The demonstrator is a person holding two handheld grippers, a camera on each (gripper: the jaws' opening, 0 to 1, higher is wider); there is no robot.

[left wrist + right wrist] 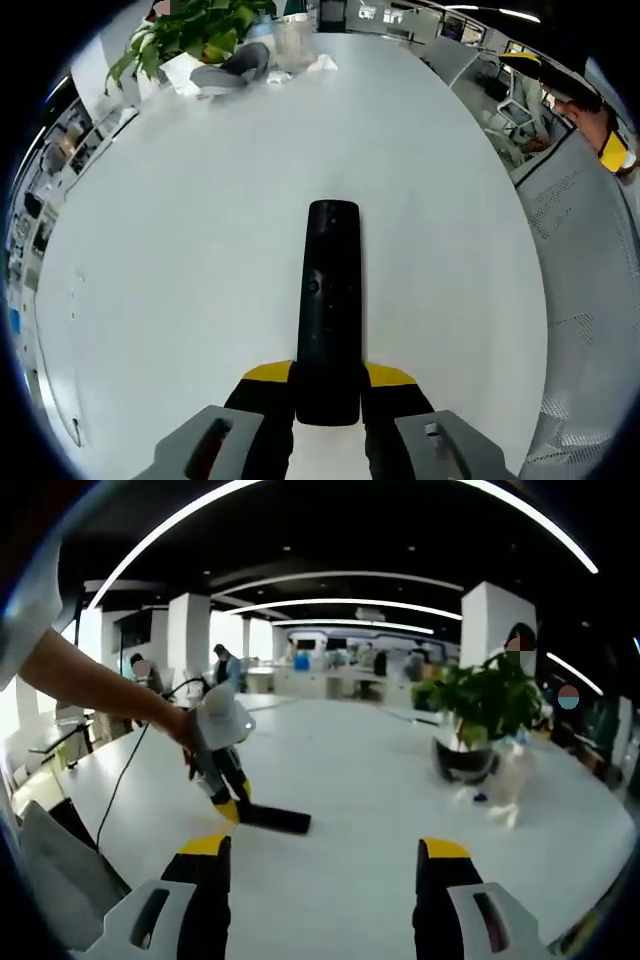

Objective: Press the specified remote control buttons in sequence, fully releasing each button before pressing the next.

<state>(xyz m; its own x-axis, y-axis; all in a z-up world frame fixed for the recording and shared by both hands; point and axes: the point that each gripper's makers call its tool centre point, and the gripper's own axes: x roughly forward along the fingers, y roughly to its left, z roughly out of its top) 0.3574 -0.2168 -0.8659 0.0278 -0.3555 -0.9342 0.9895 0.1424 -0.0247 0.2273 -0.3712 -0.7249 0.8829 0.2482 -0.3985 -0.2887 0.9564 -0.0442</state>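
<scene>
A long black remote control [331,300] lies lengthwise on the white table [200,200], buttons up. My left gripper [328,385] is shut on its near end, the yellow-tipped jaws pressing both sides. In the right gripper view the same remote [275,818] lies flat on the table, held at one end by the left gripper [228,805], which a person's hand carries. My right gripper [325,865] hovers open well short of the remote, with nothing between its yellow-tipped jaws.
A potted green plant [482,715] stands at the table's far side, beside a clear cup [292,40], a grey object [235,70] and white tissue. A white perforated chair [590,300] is at the table's edge. People stand in the office background.
</scene>
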